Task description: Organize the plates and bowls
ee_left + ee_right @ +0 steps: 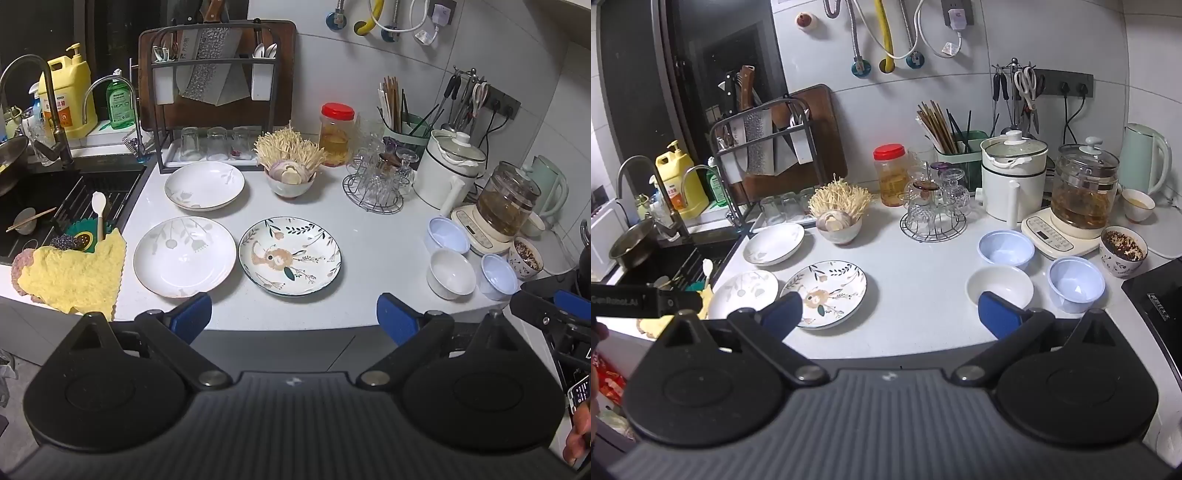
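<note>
White tabletop — three plates lying apart at left by the sink, three small bowls clustered at right. Left gripper and right gripper: fingers spread wide, empty, hovering over the near edge.

Sink at left holds a white spatula and chopsticks; yellow cloth drapes its near edge. Detergent jug and green bottle stand behind the faucet. Knife rack carries 1 cleaver. Red-lidded jar, glass rack, white pot, glass kettle and chopstick holder line the wall.
</note>
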`<state>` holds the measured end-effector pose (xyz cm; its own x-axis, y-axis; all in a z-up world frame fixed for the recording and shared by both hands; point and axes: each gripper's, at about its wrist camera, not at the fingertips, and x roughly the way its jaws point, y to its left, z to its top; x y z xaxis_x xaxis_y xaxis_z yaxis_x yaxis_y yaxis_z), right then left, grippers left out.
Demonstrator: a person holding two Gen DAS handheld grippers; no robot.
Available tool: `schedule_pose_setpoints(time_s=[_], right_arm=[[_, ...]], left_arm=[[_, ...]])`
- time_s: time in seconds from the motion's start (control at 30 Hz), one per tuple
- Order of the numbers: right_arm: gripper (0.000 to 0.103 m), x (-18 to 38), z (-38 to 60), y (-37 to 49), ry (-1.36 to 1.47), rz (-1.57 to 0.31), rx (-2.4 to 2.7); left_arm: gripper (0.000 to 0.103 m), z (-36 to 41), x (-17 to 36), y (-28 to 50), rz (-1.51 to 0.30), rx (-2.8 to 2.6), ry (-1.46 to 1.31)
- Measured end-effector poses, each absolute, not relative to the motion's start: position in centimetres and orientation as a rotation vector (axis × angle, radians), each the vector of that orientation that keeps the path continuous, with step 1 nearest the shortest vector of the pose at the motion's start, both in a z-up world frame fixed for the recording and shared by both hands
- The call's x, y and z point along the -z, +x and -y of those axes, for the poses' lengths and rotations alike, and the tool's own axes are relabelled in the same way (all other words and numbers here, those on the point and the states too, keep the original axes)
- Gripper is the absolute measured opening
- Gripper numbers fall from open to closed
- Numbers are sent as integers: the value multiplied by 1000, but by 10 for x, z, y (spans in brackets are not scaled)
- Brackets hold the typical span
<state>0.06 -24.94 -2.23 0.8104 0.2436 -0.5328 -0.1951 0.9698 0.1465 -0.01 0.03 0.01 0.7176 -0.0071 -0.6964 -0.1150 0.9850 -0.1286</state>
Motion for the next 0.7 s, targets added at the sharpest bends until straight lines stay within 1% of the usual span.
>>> schedule_pose_setpoints(time_s=[0.53, 0.7], right_arm=[[103, 19, 240, 6, 82, -597, -255], [103, 28, 241, 2, 93, -600, -256]], left_arm=[[98, -3, -1, -2, -768, -75, -163], [98, -6, 2, -3, -783, -84, -168]])
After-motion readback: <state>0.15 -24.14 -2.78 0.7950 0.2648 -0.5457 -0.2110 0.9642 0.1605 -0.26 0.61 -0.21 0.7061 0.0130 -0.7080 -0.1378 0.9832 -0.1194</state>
